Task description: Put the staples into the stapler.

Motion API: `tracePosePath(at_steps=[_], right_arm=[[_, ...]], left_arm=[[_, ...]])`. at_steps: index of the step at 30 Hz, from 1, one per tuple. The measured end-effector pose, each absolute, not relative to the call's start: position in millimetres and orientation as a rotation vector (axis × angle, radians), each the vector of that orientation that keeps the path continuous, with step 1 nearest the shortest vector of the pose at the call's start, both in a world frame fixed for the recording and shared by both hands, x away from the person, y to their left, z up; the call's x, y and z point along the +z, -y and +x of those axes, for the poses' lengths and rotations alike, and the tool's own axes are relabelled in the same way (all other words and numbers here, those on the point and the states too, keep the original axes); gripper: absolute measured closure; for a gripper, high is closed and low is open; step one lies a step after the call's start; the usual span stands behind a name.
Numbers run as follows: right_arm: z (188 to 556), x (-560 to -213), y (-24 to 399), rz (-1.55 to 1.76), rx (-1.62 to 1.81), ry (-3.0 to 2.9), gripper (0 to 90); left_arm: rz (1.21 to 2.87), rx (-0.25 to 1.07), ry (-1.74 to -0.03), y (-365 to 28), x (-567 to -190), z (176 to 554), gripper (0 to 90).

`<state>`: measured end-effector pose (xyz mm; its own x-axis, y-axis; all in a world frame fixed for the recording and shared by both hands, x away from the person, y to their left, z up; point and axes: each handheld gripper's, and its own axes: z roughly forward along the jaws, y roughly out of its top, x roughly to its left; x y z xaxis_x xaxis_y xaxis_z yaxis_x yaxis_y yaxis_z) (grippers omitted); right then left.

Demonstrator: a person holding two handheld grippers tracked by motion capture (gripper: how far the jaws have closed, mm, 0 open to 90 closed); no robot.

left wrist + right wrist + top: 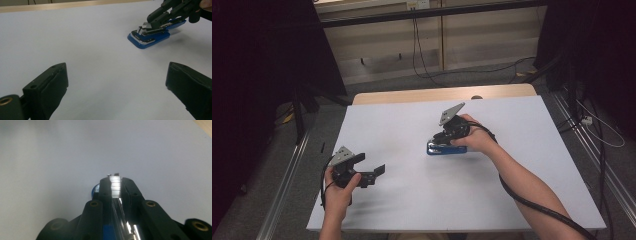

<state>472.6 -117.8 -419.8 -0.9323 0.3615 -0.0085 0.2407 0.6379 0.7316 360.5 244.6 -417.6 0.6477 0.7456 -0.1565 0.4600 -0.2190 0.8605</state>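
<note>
A blue stapler with a silver metal rail lies near the middle of the white table. My right gripper comes at it from the right and is shut on its metal upper part. In the right gripper view the two jaws pinch that silver strip at the tips of my right gripper. In the left gripper view the stapler lies far right, with the right gripper clamped on top. My left gripper rests at the table's front left. It is open, with bare table between its jaws.
A wooden edge borders the table's far side. Cables run over the floor behind the table. Metal rails lie along the floor at both sides. Dark curtains hang at the left and right.
</note>
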Motion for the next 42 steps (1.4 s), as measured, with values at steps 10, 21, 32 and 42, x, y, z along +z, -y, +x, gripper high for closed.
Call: tracePosePath(at_steps=[10, 21, 32, 42], right_arm=[[475.5, -419.8, 120.5, 0.475, 1.197, -2.719, 79.5], [480.6, -421.6, 125.3, 0.457, 1.222, -2.726, 79.5], [483.6, -423.3, 125.7, 0.397, 1.220, -2.743, 79.5], [484.5, -424.4, 125.8, 0.359, 1.215, -2.747, 79.5]], left_arm=[[1.868, 0.358, -0.952, -244.4, -417.8, 360.7, 4.4], [1.878, 0.356, -0.951, -243.0, -418.8, 360.7, 4.4], [1.876, 0.354, -0.953, -242.3, -419.1, 360.6, 4.5], [1.875, 0.354, -0.957, -241.9, -419.5, 360.8, 4.5]])
